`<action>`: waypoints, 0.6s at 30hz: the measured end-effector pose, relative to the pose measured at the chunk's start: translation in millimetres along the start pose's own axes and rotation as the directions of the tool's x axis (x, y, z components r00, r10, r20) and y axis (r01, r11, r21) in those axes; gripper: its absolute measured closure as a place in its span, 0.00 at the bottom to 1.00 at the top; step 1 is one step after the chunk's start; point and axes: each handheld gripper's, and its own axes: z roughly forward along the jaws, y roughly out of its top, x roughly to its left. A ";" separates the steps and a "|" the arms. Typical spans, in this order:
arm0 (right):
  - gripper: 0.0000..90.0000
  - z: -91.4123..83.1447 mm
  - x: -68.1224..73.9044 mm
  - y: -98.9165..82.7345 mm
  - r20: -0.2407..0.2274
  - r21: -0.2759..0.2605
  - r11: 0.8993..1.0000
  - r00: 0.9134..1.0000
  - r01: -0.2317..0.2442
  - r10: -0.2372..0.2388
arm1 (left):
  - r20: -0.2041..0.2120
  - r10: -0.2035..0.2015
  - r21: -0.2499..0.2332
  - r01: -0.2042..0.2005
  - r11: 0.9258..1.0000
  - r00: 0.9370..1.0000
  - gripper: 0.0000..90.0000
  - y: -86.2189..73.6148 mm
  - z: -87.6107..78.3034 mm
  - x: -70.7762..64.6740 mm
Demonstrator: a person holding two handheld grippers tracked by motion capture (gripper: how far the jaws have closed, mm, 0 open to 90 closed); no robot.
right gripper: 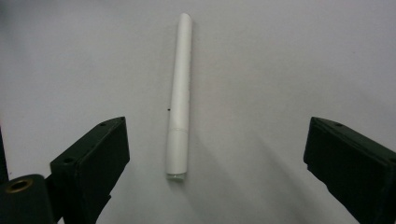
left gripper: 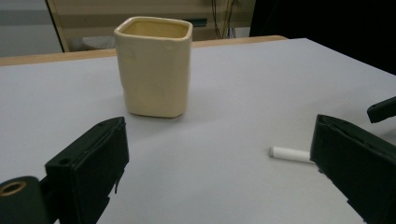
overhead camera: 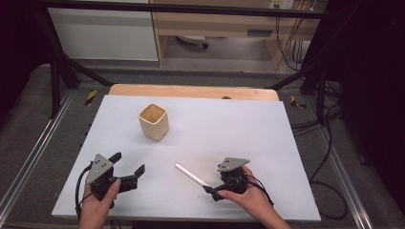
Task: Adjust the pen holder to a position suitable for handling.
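A white pen [overhead camera: 190,175] lies flat on the pale table sheet, near the front and right of the middle. My right gripper [overhead camera: 210,192] sits low at the pen's near end. In the right gripper view its jaws stand wide apart either side of the pen [right gripper: 180,93] without touching it, so the gripper [right gripper: 217,123] is open. A cream square cup [overhead camera: 154,121] stands upright towards the back left. My left gripper [overhead camera: 129,162] rests at the front left, open and holding nothing. It [left gripper: 218,126] looks at the cup [left gripper: 154,67], with the pen's tip [left gripper: 289,154] at its right.
The pale sheet [overhead camera: 248,124] covers a wooden table whose far edge [overhead camera: 191,90] shows behind it. Black frame bars and cables run beside the table. One jaw of the right gripper [left gripper: 380,109] pokes in at the right of the left gripper view.
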 end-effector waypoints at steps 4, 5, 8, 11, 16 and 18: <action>0.15 4.5 3.5 0.5 -0.005 0.007 1.000 1.000 0.009 -0.009 | 0.001 0.001 0.002 -0.001 1.000 1.000 0.05 0.0 0.2 0.0; 0.17 5.5 4.2 0.7 -0.006 0.009 1.000 1.000 0.012 -0.012 | 0.001 0.000 0.003 0.000 1.000 1.000 0.05 0.0 0.2 0.0; 0.22 9.5 6.6 1.4 -0.017 0.009 1.000 1.000 0.023 -0.023 | 0.000 -0.003 0.003 0.003 1.000 1.000 0.05 -0.1 0.4 -0.2; 0.32 15.1 10.4 2.3 -0.028 0.014 0.999 0.999 0.036 -0.036 | 0.000 -0.003 0.003 0.003 1.000 1.000 0.05 -0.1 0.4 -0.5; 0.44 20.7 12.8 2.9 -0.038 0.014 0.999 0.998 0.043 -0.043 | 0.000 0.000 0.006 0.000 1.000 1.000 0.05 -0.1 0.8 -0.7; 0.53 24.3 13.5 3.1 -0.047 0.015 0.999 0.998 0.041 -0.040 | 0.001 -0.003 0.005 0.003 1.000 1.000 0.05 0.0 0.9 -1.0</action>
